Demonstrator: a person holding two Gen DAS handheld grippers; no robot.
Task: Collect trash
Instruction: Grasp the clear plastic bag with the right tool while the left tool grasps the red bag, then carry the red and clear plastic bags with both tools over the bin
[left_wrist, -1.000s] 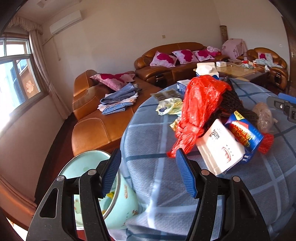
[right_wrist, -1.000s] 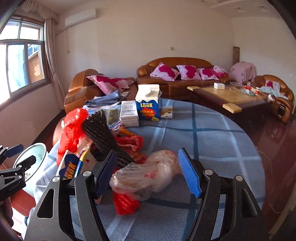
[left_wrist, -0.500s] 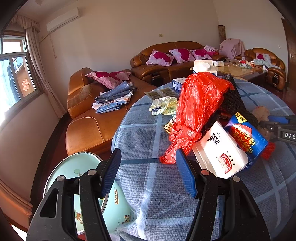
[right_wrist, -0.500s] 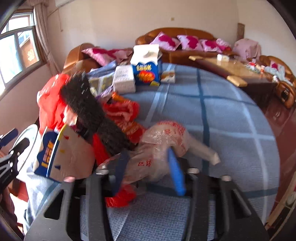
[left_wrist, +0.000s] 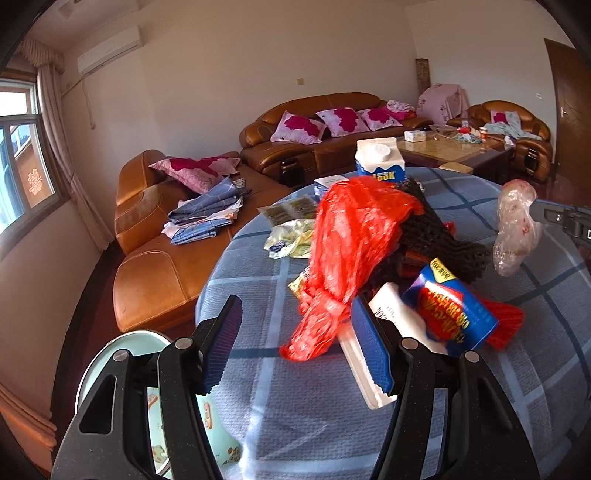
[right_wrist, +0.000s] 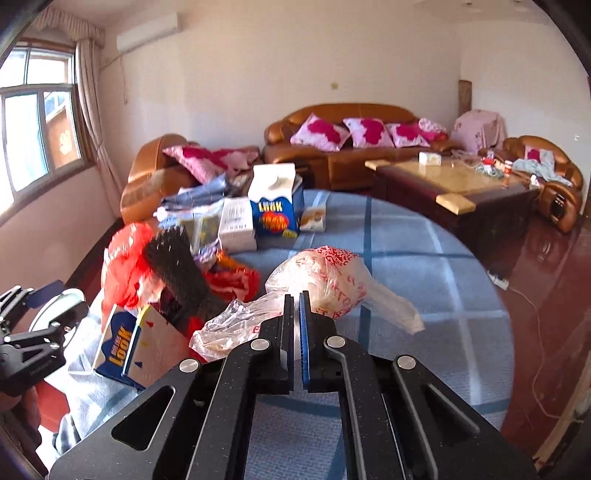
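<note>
The right gripper has just been closing and its 2 jaws now pinch a thin fold of a clear plastic bag printed in red, the bag's bulging body hanging lifted just past the fingertips above the blue checked tablecloth. To the left lies a heap of litter — a red plastic bag, a black mesh roll and a flattened blue carton — with an upright blue and white carton and a white box farther back. The left gripper shows at the left edge beside a pale green bin.
</note>
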